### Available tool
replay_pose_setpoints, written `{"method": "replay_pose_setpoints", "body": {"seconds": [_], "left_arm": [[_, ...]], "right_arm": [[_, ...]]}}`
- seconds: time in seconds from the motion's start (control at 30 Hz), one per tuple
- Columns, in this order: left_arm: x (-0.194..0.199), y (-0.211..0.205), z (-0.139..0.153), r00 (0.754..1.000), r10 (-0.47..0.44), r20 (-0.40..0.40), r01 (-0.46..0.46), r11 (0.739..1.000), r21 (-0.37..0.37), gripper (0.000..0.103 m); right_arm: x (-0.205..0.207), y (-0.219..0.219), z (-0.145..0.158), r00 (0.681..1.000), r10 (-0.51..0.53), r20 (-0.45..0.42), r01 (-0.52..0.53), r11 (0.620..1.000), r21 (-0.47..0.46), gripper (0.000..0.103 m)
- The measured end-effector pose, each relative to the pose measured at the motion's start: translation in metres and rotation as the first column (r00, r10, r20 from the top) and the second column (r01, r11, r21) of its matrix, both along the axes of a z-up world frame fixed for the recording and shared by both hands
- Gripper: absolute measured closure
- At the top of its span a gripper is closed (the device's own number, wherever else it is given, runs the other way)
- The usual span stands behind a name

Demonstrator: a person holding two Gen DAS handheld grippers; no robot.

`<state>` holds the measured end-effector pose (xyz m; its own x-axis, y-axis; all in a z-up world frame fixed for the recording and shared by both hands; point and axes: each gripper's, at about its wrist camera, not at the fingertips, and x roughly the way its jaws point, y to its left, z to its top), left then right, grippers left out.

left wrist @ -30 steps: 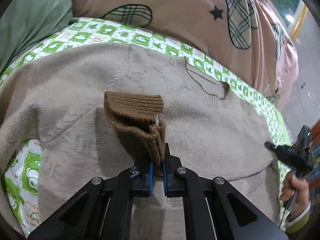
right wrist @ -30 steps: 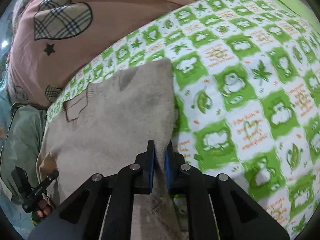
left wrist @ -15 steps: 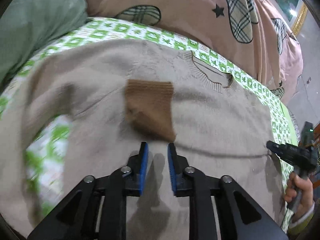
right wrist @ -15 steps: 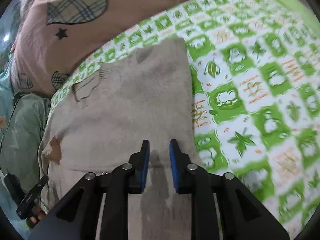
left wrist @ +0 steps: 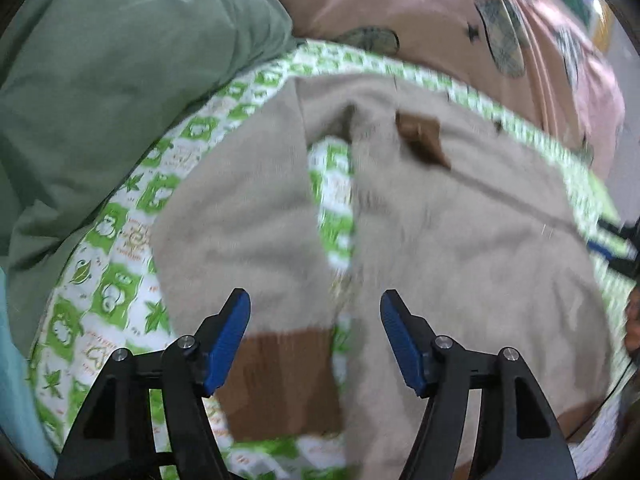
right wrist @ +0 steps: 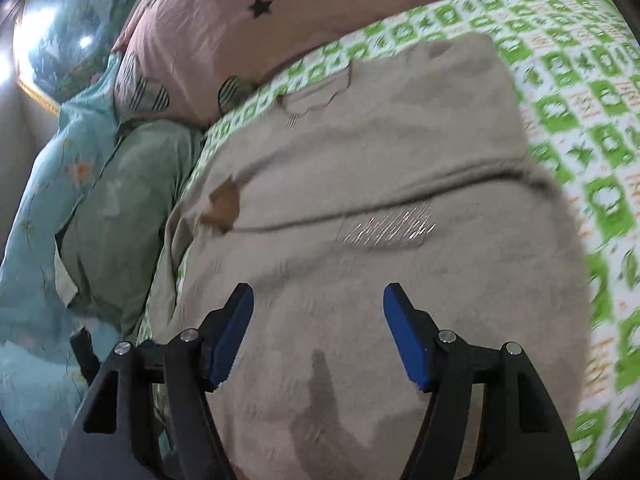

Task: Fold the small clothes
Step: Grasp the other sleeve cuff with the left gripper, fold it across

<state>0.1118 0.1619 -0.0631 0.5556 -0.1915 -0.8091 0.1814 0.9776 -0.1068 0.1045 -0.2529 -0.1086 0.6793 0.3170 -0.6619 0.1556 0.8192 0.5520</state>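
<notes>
I'm seeing both wrist cameras angled down and close over the bed, the left view from its green-pillow (left wrist: 120,92) edge, the right view from the open sheet (right wrist: 580,92) side, both sharing the beige sweater (left wrist: 460,240) and pink pillow (right wrist: 320,20).

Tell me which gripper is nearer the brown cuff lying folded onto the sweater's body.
Left. The brown cuff lies straight ahead of the open left gripper, up the sweater. From the right gripper, also open, it sits farther off, up and to the left.
</notes>
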Motion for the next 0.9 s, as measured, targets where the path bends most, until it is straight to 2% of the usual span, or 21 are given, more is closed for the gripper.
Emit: {"method": "replay_pose_setpoints", "body": {"seconds": [0.1, 0.17, 0.2, 0.23, 0.27, 0.3, 0.43, 0.53, 0.6, 0.73, 0.8, 0.9], "left_arm": [[0.000, -0.008, -0.011, 0.999, -0.020, -0.030, 0.022, 0.998, 0.067, 0.035], [0.004, -0.013, -0.022, 0.998, -0.023, -0.063, 0.030, 0.994, 0.106, 0.042], [0.006, -0.010, -0.028, 0.997, -0.016, -0.077, 0.025, 0.993, 0.116, 0.057], [0.008, -0.008, -0.030, 0.997, -0.004, -0.078, 0.014, 0.992, 0.123, 0.080], [0.009, -0.004, -0.031, 0.997, 0.004, -0.078, 0.006, 0.992, 0.123, 0.086], [0.011, 0.000, -0.030, 0.997, 0.000, -0.079, 0.007, 0.995, 0.099, 0.097], [0.007, 0.004, -0.010, 0.999, -0.018, -0.049, 0.018, 1.000, 0.016, 0.098], [0.006, -0.005, 0.018, 0.998, -0.055, -0.009, 0.054, 0.993, -0.109, 0.098], [0.008, -0.017, 0.037, 0.996, -0.083, 0.028, 0.087, 0.984, -0.158, 0.098], [0.022, -0.060, 0.080, 0.979, -0.164, 0.121, 0.190, 0.950, -0.247, 0.098], [0.033, -0.086, 0.098, 0.966, -0.205, 0.156, 0.244, 0.924, -0.294, 0.098], [0.052, -0.132, 0.114, 0.947, -0.257, 0.193, 0.308, 0.896, -0.319, 0.098]], "right_arm": [[0.003, 0.008, 0.000, 1.000, 0.023, -0.001, -0.023, 1.000, -0.015, 0.035], [0.005, 0.011, 0.002, 0.999, 0.036, 0.010, -0.036, 0.999, -0.022, 0.035], [0.006, 0.012, 0.003, 0.999, 0.040, 0.015, -0.039, 0.999, -0.027, 0.035], [0.004, 0.013, 0.005, 0.999, 0.042, 0.019, -0.041, 0.999, -0.031, 0.035], [0.006, 0.014, 0.006, 0.999, 0.043, 0.023, -0.043, 0.999, -0.030, 0.035], [0.006, 0.013, 0.005, 0.999, 0.045, 0.027, -0.044, 0.999, -0.026, 0.035], [0.007, 0.010, 0.003, 0.998, 0.046, 0.031, -0.046, 0.999, -0.005, 0.035], [0.004, 0.005, 0.001, 0.999, 0.038, 0.034, -0.038, 0.999, 0.010, 0.035], [0.002, 0.000, 0.001, 0.999, 0.028, 0.036, -0.028, 0.999, 0.016, 0.035], [-0.004, -0.011, 0.004, 0.999, 0.001, 0.043, -0.002, 1.000, 0.010, 0.035], [-0.008, -0.020, 0.007, 0.999, -0.020, 0.045, 0.019, 1.000, 0.007, 0.035], [-0.015, -0.034, 0.009, 0.997, -0.047, 0.057, 0.046, 0.999, 0.009, 0.035]]}}
